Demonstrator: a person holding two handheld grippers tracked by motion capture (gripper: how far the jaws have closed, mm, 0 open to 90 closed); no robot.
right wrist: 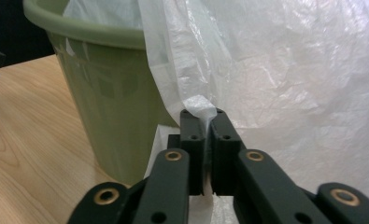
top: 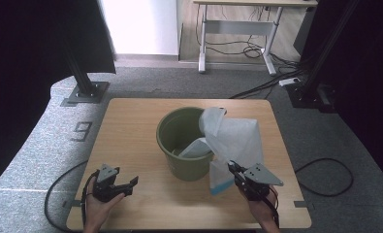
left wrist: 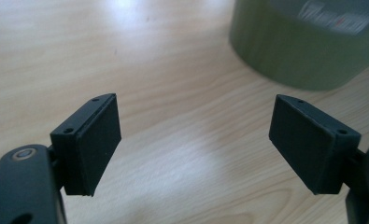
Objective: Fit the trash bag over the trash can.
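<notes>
Plastic bag, thin and whitish, draped from right rim of green bin near frame centre in high view, hanging down bin's right side to tabletop; bluish patch at lower edge, contents or print unclear. Bag's far side and inside of bin partly hidden by folds. Pale sheet visible inside bin, nature hard to tell.

Right gripper at lower right of high view, jaws pressed together on fold of bag's film; in right gripper view film pinched between both pads, tuft poking out above them, strip trailing below. No earlier look for comparison.

Left gripper at lower left, well apart from bin, jaws spread wide with nothing between; in left gripper view bare wood between pads, bin wall blurred at upper right, label on it unreadable.

Wooden table on grey carpet; painted digit 9 at left; white desk frame and cables at top; cable loop at right. Hands cut off by bottom edge.
</notes>
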